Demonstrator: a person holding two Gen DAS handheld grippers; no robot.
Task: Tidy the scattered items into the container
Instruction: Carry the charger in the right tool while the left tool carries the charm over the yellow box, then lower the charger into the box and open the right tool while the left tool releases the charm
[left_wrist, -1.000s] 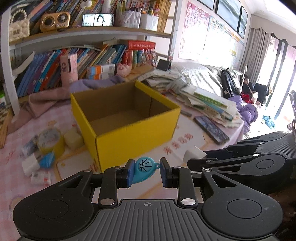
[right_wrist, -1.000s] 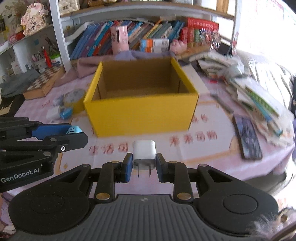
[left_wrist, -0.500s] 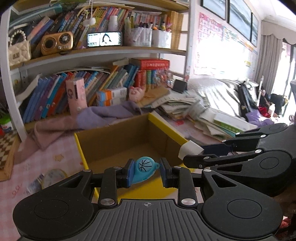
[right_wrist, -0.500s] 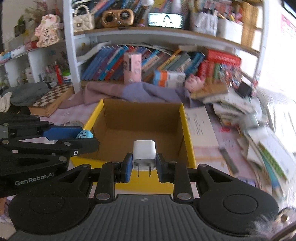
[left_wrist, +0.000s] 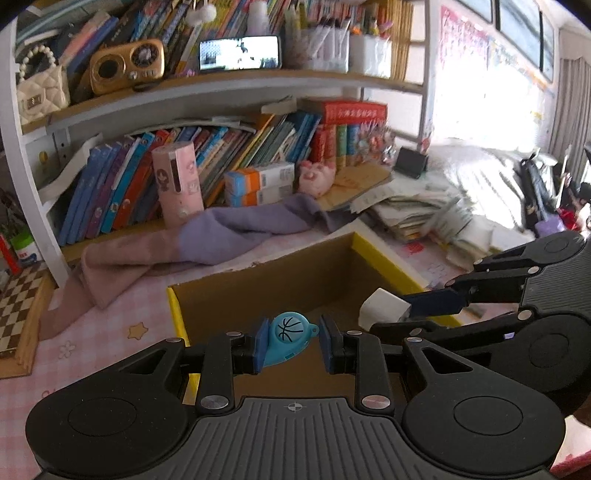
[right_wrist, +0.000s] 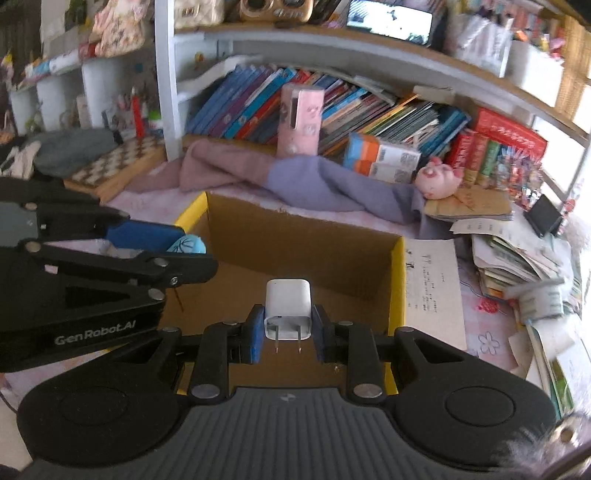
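The yellow cardboard box (left_wrist: 384, 258) stands open on the pink tablecloth, its brown inside showing in the right wrist view (right_wrist: 398, 280) too. My left gripper (left_wrist: 291, 347) is shut on a blue whistle with a basketball print (left_wrist: 287, 341) and holds it over the box's near left part. My right gripper (right_wrist: 288, 328) is shut on a white plug charger (right_wrist: 288, 308), prongs toward the camera, over the box's inside. The charger (left_wrist: 382, 308) and the whistle (right_wrist: 188, 244) each show in the other view.
A purple and pink cloth (left_wrist: 207, 240) lies behind the box below a bookshelf (right_wrist: 369, 110). A chessboard (left_wrist: 18, 310) is at the left. A paper sheet (right_wrist: 432, 291) and stacked papers (right_wrist: 517, 258) lie right of the box.
Both grippers have moved forward from in front of the box to above its open top, each still holding its item. The box's front wall has passed out of view.
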